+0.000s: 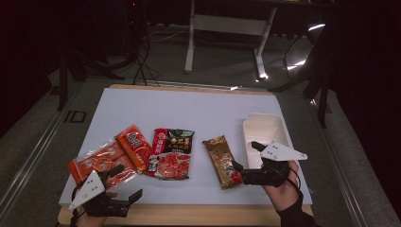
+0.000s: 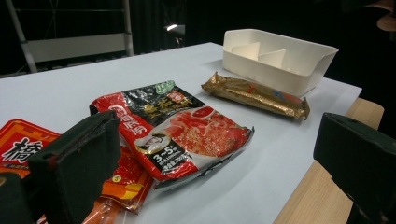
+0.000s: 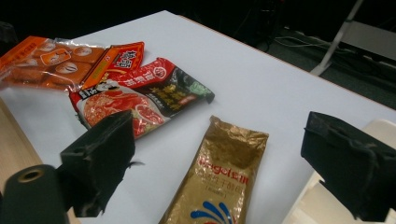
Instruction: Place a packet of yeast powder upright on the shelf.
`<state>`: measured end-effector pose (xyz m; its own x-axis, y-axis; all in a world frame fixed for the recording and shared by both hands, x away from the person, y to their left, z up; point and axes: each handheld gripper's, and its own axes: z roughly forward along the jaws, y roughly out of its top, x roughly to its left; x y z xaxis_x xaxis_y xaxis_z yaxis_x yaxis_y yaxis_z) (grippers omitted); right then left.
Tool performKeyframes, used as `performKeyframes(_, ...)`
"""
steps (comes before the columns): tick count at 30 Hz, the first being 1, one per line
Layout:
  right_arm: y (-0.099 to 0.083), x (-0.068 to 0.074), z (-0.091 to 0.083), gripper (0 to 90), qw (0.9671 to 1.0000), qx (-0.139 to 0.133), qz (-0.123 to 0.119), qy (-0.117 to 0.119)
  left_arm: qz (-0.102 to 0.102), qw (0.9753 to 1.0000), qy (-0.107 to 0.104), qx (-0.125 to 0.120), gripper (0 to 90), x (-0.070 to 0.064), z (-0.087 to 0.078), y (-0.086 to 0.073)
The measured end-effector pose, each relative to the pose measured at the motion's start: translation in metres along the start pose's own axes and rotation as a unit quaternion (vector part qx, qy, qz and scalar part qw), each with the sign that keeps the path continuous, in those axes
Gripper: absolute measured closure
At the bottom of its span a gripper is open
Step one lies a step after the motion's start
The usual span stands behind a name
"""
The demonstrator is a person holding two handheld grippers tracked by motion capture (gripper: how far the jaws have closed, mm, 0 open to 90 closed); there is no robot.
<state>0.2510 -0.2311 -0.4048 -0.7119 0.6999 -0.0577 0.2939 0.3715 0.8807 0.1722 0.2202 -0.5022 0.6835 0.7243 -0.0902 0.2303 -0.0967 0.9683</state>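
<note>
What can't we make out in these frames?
- Gold packet: near end cut off by the bottom edge, right gripper view.
- White bin: near part hidden by the right gripper, high view.
- Orange packet: partly hidden by a left gripper jaw, left gripper view.

Gold packet: a long, narrow foil sachet with crimped ends; gold over most of its length, with red lettering and a blue-and-red mark at the near end; lying flat and sealed on the white table top; its long axis runs from far to near, the near end angled slightly toward the right edge; positioned toward the near right corner, between the red-and-black packet and the white tray; close beside the tray, with a strip of bare table top between them.
</note>
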Motion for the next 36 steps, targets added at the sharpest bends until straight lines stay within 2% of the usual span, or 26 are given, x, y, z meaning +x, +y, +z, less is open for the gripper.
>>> performKeyframes(8, 0.014, -0.002, 0.015, 9.5, 0.9997, 0.006, -0.015, -0.021, -0.004, 1.0000, -0.001, 0.000, 1.2, 0.001, 0.001, 0.000)
performKeyframes(11, 0.021, -0.006, 0.024, 9.7, 0.9993, 0.017, -0.007, -0.032, -0.004, 1.0000, -0.001, 0.002, 1.2, 0.001, 0.001, 0.000)
performKeyframes(13, 0.022, -0.007, 0.027, 9.7, 0.9992, 0.021, -0.006, -0.033, -0.003, 1.0000, 0.001, 0.003, 1.2, 0.000, 0.001, 0.000)
performKeyframes(17, 0.025, -0.013, 0.037, 10.1, 0.9990, 0.033, 0.011, -0.028, 0.000, 1.0000, 0.000, 0.008, 1.2, 0.001, 0.001, -0.001)
performKeyframes(21, 0.028, -0.019, 0.046, 11.9, 0.9983, 0.039, 0.026, -0.034, -0.005, 1.0000, -0.001, 0.004, 1.2, 0.001, 0.001, -0.001)
performKeyframes(23, 0.029, -0.022, 0.051, 11.9, 0.9980, 0.046, 0.031, -0.029, -0.007, 1.0000, -0.003, 0.005, 1.2, 0.001, 0.001, -0.001)
performKeyframes(27, 0.029, -0.027, 0.063, 14.0, 0.9961, 0.066, 0.046, -0.038, -0.010, 0.9999, -0.003, 0.005, 1.2, 0.002, 0.002, -0.001)
performKeyframes(33, 0.026, -0.031, 0.084, 17.0, 0.9934, 0.091, 0.062, -0.034, -0.008, 0.9999, -0.002, 0.007, 1.2, 0.001, 0.002, -0.001)
performKeyframes(34, 0.025, -0.031, 0.092, 17.2, 0.9924, 0.102, 0.060, -0.034, -0.008, 0.9999, -0.002, 0.008, 1.2, 0.001, 0.002, -0.001)
performKeyframes(35, 0.025, -0.031, 0.092, 17.2, 0.9924, 0.102, 0.060, -0.034, -0.008, 0.9999, -0.002, 0.008, 1.2, 0.001, 0.002, -0.001)
performKeyframes(36, 0.023, -0.032, 0.100, 17.3, 0.9909, 0.114, 0.060, -0.039, -0.010, 0.9999, -0.002, 0.005, 1.1, 0.001, 0.002, -0.001)
